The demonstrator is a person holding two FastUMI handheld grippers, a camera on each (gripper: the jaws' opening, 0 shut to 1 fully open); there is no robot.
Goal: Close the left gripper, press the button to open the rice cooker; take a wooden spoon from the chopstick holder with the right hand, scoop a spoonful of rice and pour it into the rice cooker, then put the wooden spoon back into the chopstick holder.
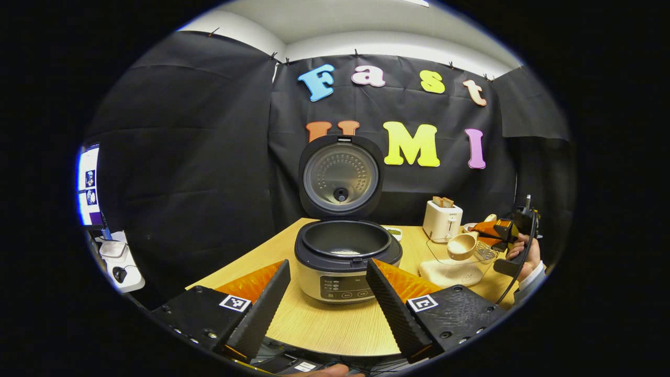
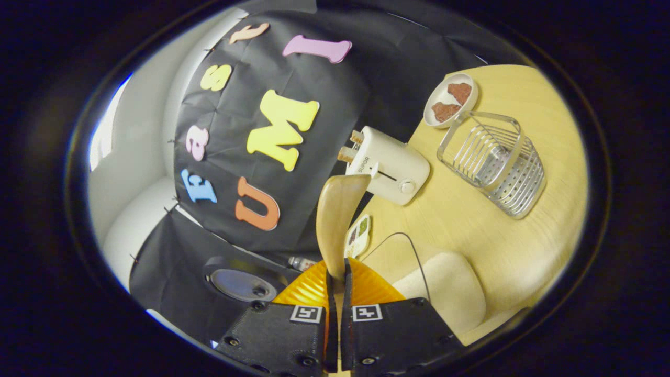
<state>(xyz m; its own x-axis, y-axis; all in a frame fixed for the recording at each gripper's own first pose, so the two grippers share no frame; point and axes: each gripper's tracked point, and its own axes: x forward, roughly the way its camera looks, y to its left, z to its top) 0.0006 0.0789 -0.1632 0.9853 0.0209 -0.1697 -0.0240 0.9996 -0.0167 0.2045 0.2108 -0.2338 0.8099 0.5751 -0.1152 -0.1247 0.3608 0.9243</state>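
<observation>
The rice cooker point(image 1: 345, 262) stands at the table's middle with its lid point(image 1: 340, 178) raised; a small pale patch lies in its dark pot. My left gripper point(image 1: 328, 264) is open in front of it, one finger on each side, touching nothing. At the right, a hand holds my right gripper point(image 1: 497, 230) with the wooden spoon point(image 1: 463, 246) over a glass bowl of rice point(image 1: 453, 269). In the right gripper view my right gripper point(image 2: 335, 269) is shut on the spoon point(image 2: 337, 214) by its handle. The wire chopstick holder point(image 2: 494, 165) stands beyond.
A white toaster point(image 1: 442, 220) with bread sits behind the glass bowl, also seen as the toaster point(image 2: 387, 167) near the spoon. A plate point(image 2: 450, 99) with reddish pieces lies past the holder. A small dish point(image 1: 393, 231) sits behind the cooker. A lit screen point(image 1: 88, 183) is far left.
</observation>
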